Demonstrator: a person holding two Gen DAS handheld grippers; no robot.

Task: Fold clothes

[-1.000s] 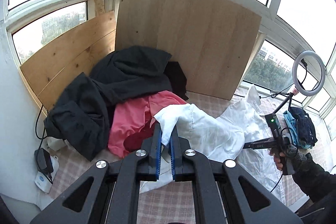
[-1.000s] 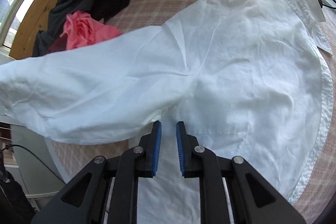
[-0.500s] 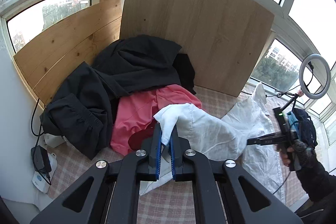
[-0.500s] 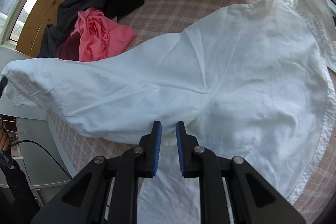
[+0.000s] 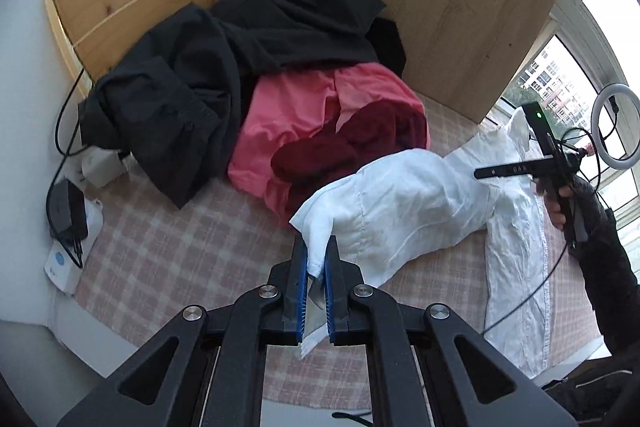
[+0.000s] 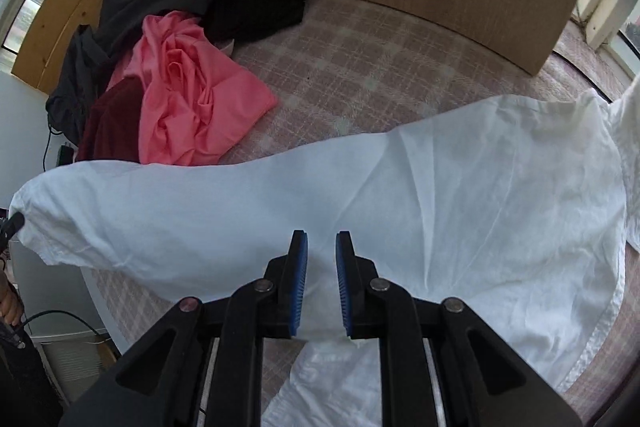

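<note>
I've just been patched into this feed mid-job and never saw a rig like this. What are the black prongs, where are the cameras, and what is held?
No robot here: a person carries a hand-held gripper in each hand, each with a fisheye camera looking along its two blue-padded fingers. In the left view, the left hand-held gripper is shut on a sleeve end of the white shirt. In the right view, the right hand-held gripper pinches the same shirt near its body. On the checked cloth lie black clothes, a pink garment and a dark red one.
</note>
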